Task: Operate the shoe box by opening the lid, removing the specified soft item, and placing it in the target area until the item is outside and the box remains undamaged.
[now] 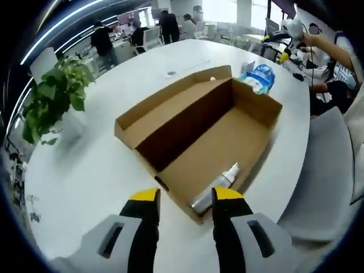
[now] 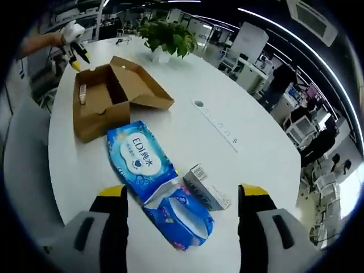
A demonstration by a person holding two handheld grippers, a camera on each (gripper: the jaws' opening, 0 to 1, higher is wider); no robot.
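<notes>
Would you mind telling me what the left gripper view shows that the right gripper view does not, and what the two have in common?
Left gripper view: the left gripper, open, over the near end of the box, and a grey chair.

Right gripper view: the right gripper, open, a small white carton and a blue tissue pack.

Both: the open shoe box with a silver bottle inside, the blue wipes pack, the plant and the white table.

Bright, even indoor light from ceiling strip lamps (image 1: 62, 28) and far windows (image 1: 227, 8). White table (image 1: 85, 165) glossy, mild glare. Soft shadow inside open cardboard box (image 1: 199, 131). Strong fisheye bending at edges. Background people slightly blurred; centre reasonably sharp in both views.
</notes>
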